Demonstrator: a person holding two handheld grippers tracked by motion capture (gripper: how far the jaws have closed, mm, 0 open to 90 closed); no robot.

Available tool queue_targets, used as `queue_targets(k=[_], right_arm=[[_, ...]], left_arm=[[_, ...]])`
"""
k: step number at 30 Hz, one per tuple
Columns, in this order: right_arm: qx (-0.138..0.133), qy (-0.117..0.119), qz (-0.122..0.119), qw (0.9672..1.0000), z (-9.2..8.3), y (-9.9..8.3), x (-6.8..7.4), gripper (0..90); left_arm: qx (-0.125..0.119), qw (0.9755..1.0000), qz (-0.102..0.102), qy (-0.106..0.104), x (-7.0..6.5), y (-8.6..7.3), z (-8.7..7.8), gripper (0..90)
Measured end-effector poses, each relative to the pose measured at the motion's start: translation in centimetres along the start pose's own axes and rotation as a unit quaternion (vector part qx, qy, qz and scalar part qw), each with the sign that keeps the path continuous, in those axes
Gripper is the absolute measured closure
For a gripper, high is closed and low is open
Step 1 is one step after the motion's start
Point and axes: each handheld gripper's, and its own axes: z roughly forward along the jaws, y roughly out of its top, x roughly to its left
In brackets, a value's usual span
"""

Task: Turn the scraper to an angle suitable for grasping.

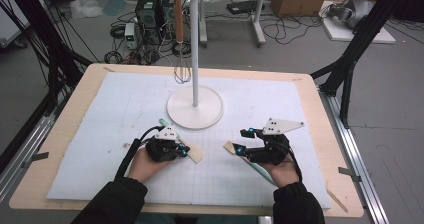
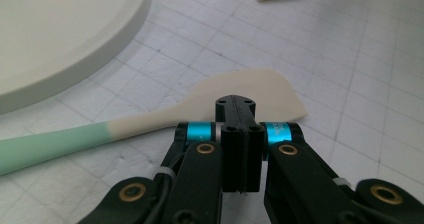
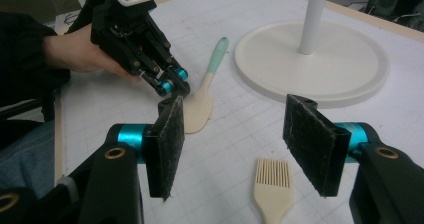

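The left claw [image 1: 184, 151] is fully closed, its two jaws pressed together with nothing between them, and its tip rests over the pale blade of the spatula [image 2: 250, 96]. This spatula lies flat on the white gridded mat [image 1: 100, 134] of the counter [image 1: 320, 114]. Its mint-green handle points toward the round base of the white stand [image 1: 195, 111]. In the right gripper view the closed tip of the left claw [image 3: 172, 86] sits just at the edge of the blade and may touch it, but I cannot tell this for sure.

The right claw [image 3: 235, 149] is open, with its two dark padded jaws apart and empty. The silicone brush [image 3: 272, 184] lies on the mat between and below them, with its cream bristles pointing away from the camera. In the high view the right claw [image 1: 241, 141] is over the bristle end of this brush, and the green handle goes back under the person's hand.

One tool, a whisk [image 1: 181, 59] with a wooden handle, already hangs from a hook at the top of the stand. I judge that the work is to hang the utensils on this stand, so about one part is done and two remain. Neither the spatula nor the brush is lifted or gripped yet. The left claw must first open before it can take the spatula, while the right one seems ready to close on the brush.
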Motion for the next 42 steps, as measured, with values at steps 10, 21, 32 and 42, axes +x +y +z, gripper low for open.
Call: queue_targets(k=[10,21,32,42], right_arm=[[0.001,0.0,-0.001,1.0,0.1,0.0,0.0,40.7],[0.002,0.003,-0.004,1.0,0.2,0.0,0.0,40.8],[0.004,0.004,-0.001,1.0,0.2,-0.1,0.0,40.8],[0.005,0.005,-0.001,1.0,0.2,-0.1,0.0,40.8]], left_arm=[[0.001,0.9998,-0.017,0.014,0.7,-0.2,0.4,89.6],[0.002,0.9998,-0.016,0.01,0.4,-0.1,0.7,89.6],[0.003,0.9999,-0.012,0.004,-0.2,0.2,1.3,89.6],[0.0,1.0,-0.008,-0.003,-0.8,0.6,1.9,89.6]])
